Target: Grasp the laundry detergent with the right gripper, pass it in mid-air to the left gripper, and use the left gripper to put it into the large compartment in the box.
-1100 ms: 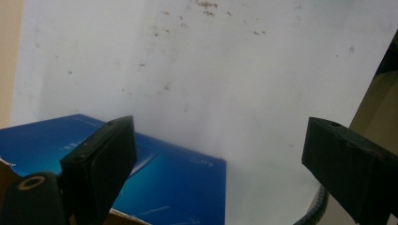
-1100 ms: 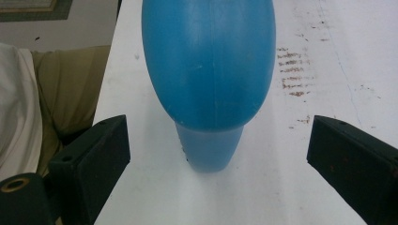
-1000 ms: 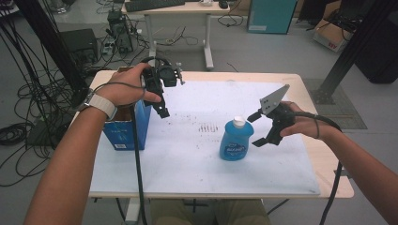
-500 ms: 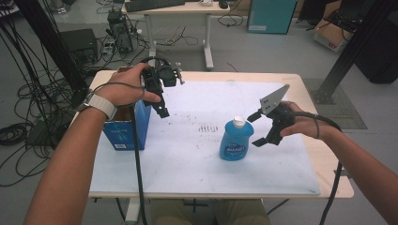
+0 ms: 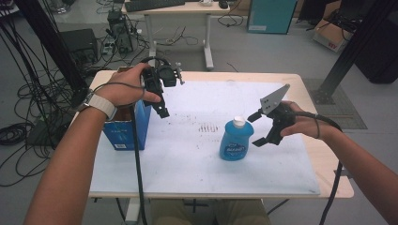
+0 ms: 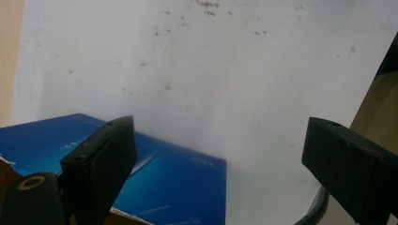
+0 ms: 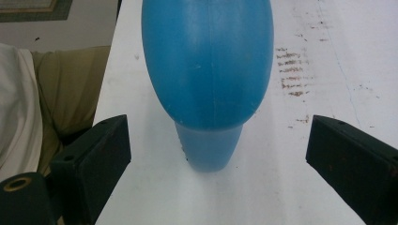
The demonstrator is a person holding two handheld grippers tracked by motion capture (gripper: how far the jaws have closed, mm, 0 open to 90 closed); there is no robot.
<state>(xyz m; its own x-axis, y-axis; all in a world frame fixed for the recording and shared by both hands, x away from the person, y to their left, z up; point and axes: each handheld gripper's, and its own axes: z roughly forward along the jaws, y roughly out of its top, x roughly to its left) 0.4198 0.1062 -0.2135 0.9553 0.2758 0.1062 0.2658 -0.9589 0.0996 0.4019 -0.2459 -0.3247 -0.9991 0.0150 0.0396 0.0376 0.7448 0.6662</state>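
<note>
Jaws apart on both: right gripper (image 5: 257, 128) beside blue bottle (image 5: 235, 140) (untouched), left gripper (image 5: 159, 101) over box (image 5: 123, 132).

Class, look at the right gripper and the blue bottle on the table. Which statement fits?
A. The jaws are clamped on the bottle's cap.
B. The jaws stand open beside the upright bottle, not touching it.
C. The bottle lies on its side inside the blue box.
B: the right gripper has its jaws spread apart next to the upright blue bottle, with a gap on either side in the right gripper view.
</note>
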